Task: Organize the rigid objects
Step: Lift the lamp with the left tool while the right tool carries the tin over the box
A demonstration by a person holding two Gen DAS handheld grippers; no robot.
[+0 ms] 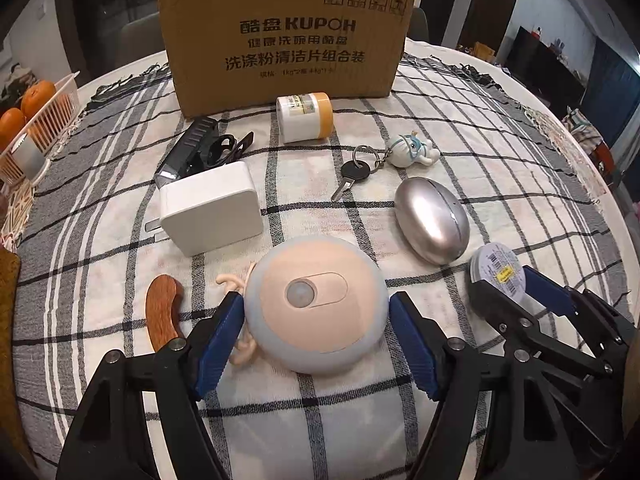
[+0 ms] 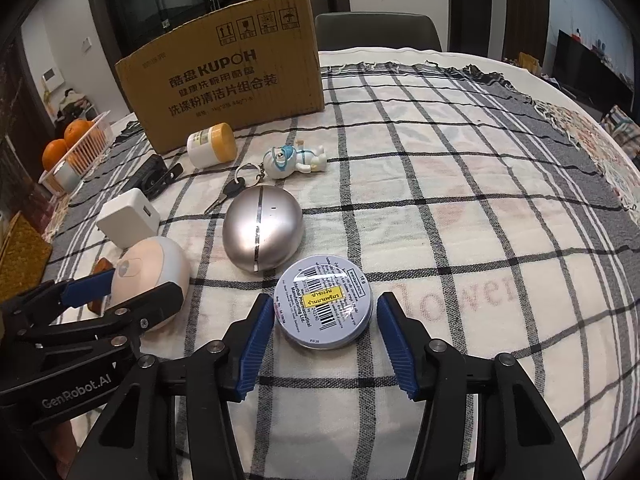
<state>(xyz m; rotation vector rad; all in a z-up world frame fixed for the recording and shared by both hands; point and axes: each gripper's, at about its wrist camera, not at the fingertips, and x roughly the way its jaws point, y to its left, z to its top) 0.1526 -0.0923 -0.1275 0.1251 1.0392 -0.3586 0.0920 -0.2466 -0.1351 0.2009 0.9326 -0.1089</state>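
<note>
My left gripper (image 1: 316,312) is open, its jaws on either side of a round peach and grey sensor light (image 1: 316,308) on the checked cloth, not clearly clamping it. My right gripper (image 2: 322,314) is open around a round tin (image 2: 324,306) with a barcode label; small gaps show at both sides. The tin and right gripper also show in the left wrist view (image 1: 496,266). The left gripper shows in the right wrist view (image 2: 120,296) at the light (image 2: 152,276). A cardboard box (image 1: 286,40) stands at the back.
On the cloth lie a silver egg-shaped case (image 1: 432,220), a key with a figurine keyring (image 1: 408,152), a white jar with a yellow lid (image 1: 304,118), a white charger (image 1: 210,206), a black clip (image 1: 200,148) and a wooden piece (image 1: 162,312). A basket with oranges (image 1: 36,120) stands left.
</note>
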